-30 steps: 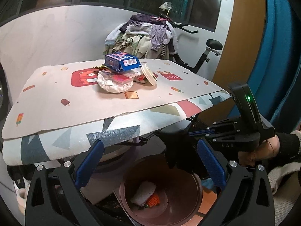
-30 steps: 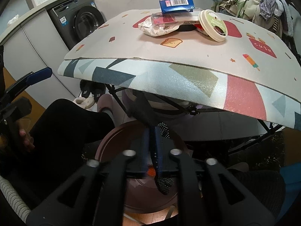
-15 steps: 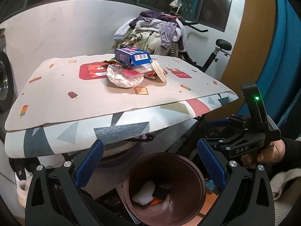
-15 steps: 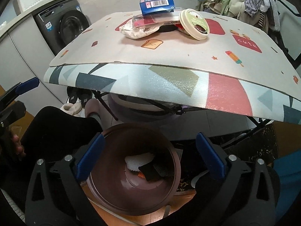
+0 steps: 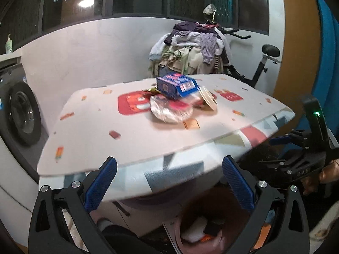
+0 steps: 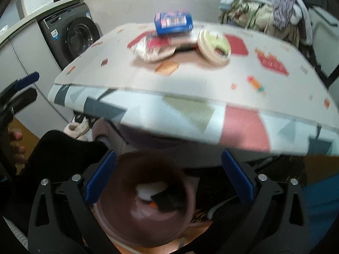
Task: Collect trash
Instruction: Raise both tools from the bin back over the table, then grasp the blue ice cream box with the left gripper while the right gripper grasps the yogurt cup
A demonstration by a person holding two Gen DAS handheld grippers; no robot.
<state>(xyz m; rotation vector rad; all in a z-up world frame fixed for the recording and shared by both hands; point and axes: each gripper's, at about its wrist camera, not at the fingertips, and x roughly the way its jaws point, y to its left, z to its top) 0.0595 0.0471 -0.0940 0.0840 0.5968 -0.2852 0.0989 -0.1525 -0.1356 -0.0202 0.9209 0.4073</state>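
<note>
A pile of trash lies mid-board on the ironing board (image 5: 131,139): a blue box (image 5: 177,84) on top, a clear plastic pack (image 5: 170,111) under it, a round beige lid (image 5: 208,98) at its right. The same box (image 6: 172,23), pack (image 6: 153,48) and lid (image 6: 214,45) show in the right wrist view. A brown bin (image 6: 146,207) stands on the floor under the board's near edge, holding a white wad, a black piece and something orange. My left gripper (image 5: 169,186) and right gripper (image 6: 168,177) are both open and empty, above the bin, below the board.
A washing machine (image 6: 74,36) stands at the left. A heap of clothes (image 5: 190,50) on an exercise bike (image 5: 262,63) is behind the board. Slippers (image 6: 77,124) lie on the floor under the board. My right gripper also shows in the left wrist view (image 5: 281,140).
My right gripper opened and let a black piece fall into the bin. Both grippers have since risen and tilted up toward the board.
</note>
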